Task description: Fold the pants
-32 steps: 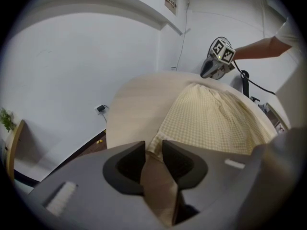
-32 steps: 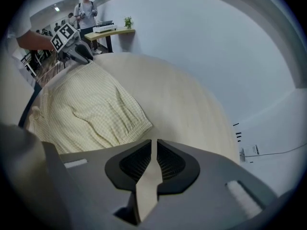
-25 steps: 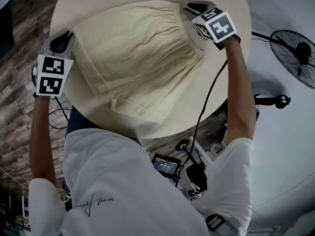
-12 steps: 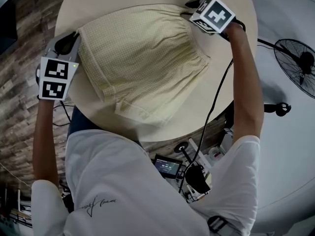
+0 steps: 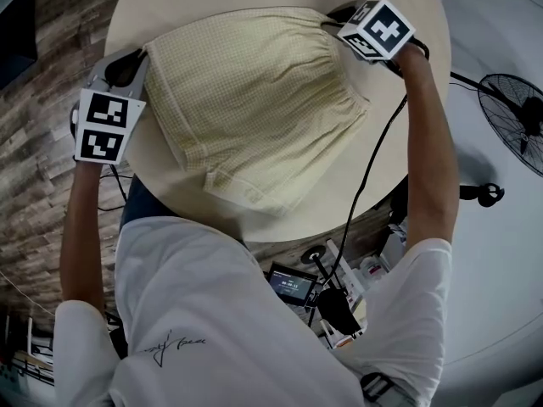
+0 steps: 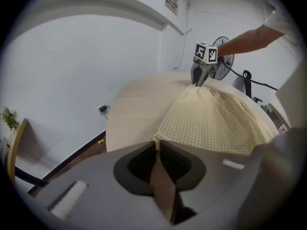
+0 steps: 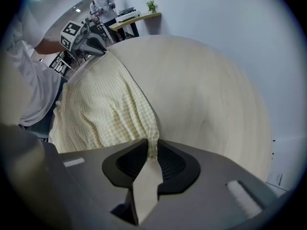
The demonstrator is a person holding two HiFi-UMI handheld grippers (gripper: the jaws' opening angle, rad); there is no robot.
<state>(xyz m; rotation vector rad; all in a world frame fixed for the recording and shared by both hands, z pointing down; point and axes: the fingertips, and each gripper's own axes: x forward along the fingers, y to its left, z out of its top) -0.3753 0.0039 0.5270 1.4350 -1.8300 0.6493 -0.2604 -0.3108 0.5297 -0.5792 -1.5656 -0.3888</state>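
Pale yellow checked pants [image 5: 254,100] lie spread flat on the round beige table [image 5: 365,168]. My left gripper [image 5: 140,58] sits at their left corner, near the table's left edge. In the left gripper view its jaws [image 6: 157,145] are shut on that corner of the cloth [image 6: 216,119]. My right gripper [image 5: 335,15] points straight down at the gathered waistband corner on the far right. Its jaws [image 7: 152,150] have just been closing, with a bunch of the waistband [image 7: 105,109] pinched between them. Each gripper shows in the other's view: the right [image 6: 197,78], the left [image 7: 98,49].
A floor fan [image 5: 513,113] stands to the right of the table. Cables and a small device with a screen [image 5: 288,285] lie under the table's near edge. Wood floor runs along the left. Behind the table is a white wall [image 6: 86,71].
The right gripper has tipped and sunk a little onto the waistband corner, its marker cube turning. The left gripper has kept its hold at the left corner. The pants lie as before.
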